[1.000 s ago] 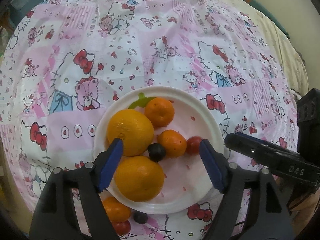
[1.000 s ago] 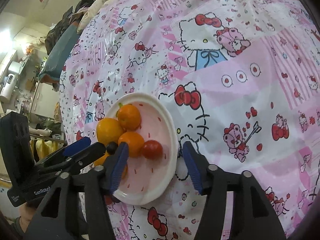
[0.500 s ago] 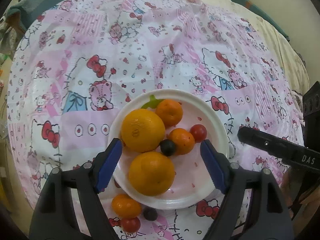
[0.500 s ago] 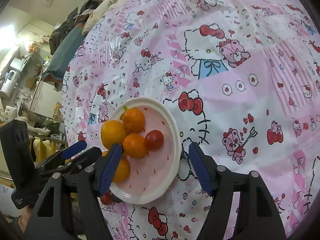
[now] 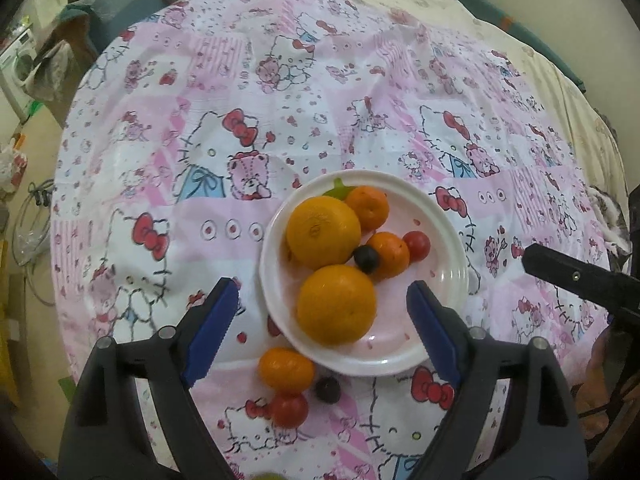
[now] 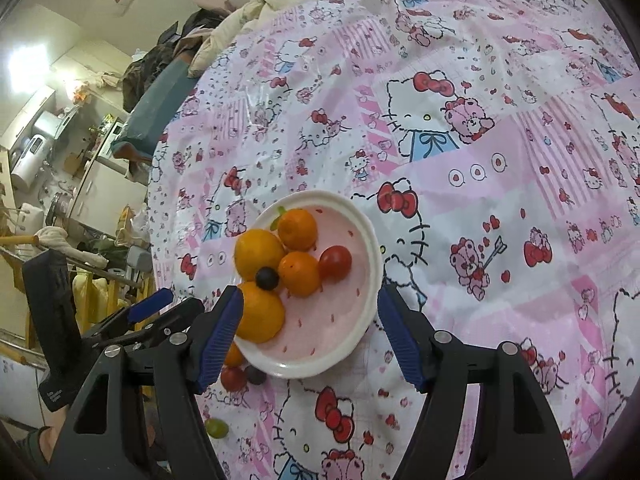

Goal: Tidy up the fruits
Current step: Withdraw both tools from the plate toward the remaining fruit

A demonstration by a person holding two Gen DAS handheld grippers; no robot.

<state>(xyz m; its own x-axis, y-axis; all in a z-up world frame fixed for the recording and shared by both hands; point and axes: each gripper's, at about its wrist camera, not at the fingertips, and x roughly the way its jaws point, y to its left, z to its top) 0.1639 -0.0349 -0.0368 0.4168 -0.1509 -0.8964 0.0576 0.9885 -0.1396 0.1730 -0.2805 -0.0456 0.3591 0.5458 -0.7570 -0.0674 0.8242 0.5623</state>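
Observation:
A white plate [image 5: 448, 300] holds two large oranges [image 5: 322, 231], two small mandarins [image 5: 368, 207], a cherry tomato [image 5: 417, 245] and a dark grape [image 5: 366, 258]. On the cloth by its near rim lie a mandarin [image 5: 286, 369], a tomato [image 5: 289, 409] and a dark grape [image 5: 328, 389]. My left gripper [image 5: 322, 330] is open and empty above the plate's near edge. My right gripper [image 6: 310, 334] is open and empty over the plate [image 6: 360, 320]. A green grape [image 6: 217, 427] lies nearer on the cloth.
The round table wears a pink Hello Kitty cloth [image 5: 280, 100]. A cream duvet [image 5: 560, 92] lies behind it. The left gripper's body [image 6: 60, 320] shows at the right wrist view's left. Room clutter [image 6: 60, 160] lies beyond the table edge.
Both grippers have pulled back and up from the plate. More cloth and the three loose fruits by the near rim have come into full view. No fruit has moved.

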